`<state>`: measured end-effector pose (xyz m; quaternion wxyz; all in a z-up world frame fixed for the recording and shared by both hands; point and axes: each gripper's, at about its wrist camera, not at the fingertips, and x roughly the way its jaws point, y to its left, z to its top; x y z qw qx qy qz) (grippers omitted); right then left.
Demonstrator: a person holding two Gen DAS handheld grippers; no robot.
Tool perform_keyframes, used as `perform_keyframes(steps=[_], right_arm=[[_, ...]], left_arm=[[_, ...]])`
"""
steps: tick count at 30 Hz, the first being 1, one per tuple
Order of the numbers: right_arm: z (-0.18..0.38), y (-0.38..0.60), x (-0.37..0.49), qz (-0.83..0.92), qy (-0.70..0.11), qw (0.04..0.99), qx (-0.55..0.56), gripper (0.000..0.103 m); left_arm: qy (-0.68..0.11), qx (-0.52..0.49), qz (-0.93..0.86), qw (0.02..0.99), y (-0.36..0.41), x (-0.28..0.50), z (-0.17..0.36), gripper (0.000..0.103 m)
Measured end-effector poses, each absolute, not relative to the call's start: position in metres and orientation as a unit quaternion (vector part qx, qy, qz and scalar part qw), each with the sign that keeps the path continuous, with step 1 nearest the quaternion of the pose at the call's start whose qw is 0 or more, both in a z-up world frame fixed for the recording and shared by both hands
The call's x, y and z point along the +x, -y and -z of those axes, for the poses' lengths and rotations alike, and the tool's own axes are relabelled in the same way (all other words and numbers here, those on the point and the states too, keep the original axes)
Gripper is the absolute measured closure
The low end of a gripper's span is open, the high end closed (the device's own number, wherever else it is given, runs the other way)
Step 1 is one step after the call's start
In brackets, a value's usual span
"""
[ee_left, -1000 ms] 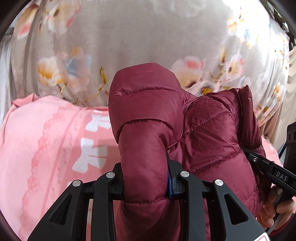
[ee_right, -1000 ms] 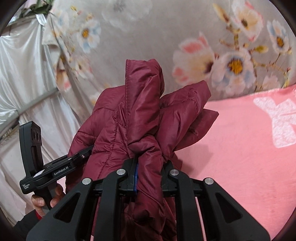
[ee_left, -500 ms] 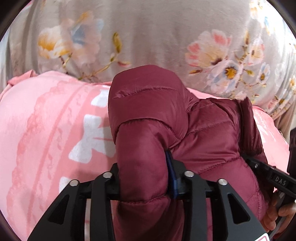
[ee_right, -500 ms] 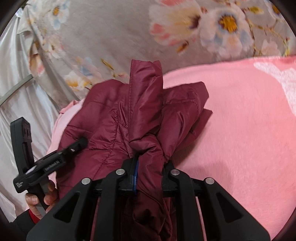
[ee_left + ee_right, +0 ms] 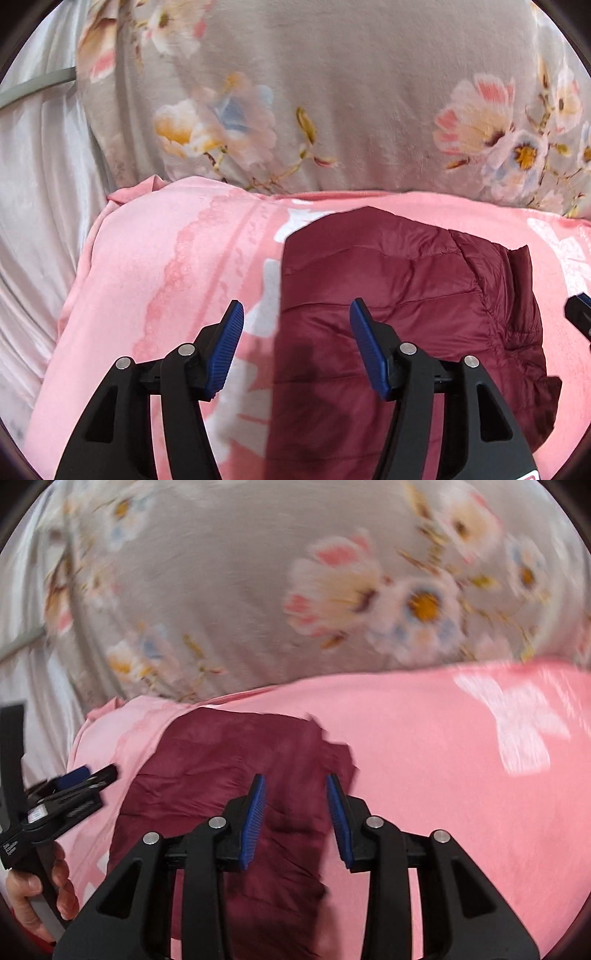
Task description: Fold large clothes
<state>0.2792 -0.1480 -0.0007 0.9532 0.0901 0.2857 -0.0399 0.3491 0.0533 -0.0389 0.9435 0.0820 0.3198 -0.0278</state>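
A maroon quilted puffer jacket (image 5: 388, 288) lies flat on the pink blanket (image 5: 166, 258), folded into a compact shape. My left gripper (image 5: 295, 314) hovers over the jacket's left edge, its jaws opening, with nothing pressed between the blue pads (image 5: 364, 332). In the right wrist view the same jacket (image 5: 229, 760) lies below my right gripper (image 5: 295, 786), whose jaws are opening too; its pads (image 5: 256, 812) stand clear of the fabric. The left gripper (image 5: 92, 775) also shows at the left there, held by a hand (image 5: 33, 897).
A grey floral cloth (image 5: 332, 92) rises behind the pink blanket. Pale satin drapery (image 5: 37, 221) hangs at the left. The pink blanket (image 5: 461, 794) stretches out to the right of the jacket. The right gripper's tip (image 5: 580, 314) pokes in at the left wrist view's right edge.
Both grippers held bunched jacket folds up off the blanket; they lowered it, let go and opened. The jacket now lies flat on the blanket below the pads.
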Motion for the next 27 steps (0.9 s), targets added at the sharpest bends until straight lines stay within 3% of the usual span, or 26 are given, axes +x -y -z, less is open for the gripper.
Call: perform_keyframes(steps=[7, 15, 27], right_arm=[[0.045, 0.133, 0.327, 0.068, -0.333, 0.939, 0.051, 0.073], [0.084, 0.14, 0.34, 0.074, -0.344, 0.935, 0.043, 0.075], [0.092, 0.142, 0.353, 0.07, -0.376, 0.922, 0.053, 0.074]], left_arm=[[-0.379, 0.103, -0.009, 0.92, -0.025, 0.381, 0.088, 0.042], [-0.36, 0.097, -0.031, 0.928, -0.023, 0.39, 0.114, 0.037], [-0.343, 0.107, -0.045, 0.932, -0.018, 0.395, 0.126, 0.036]])
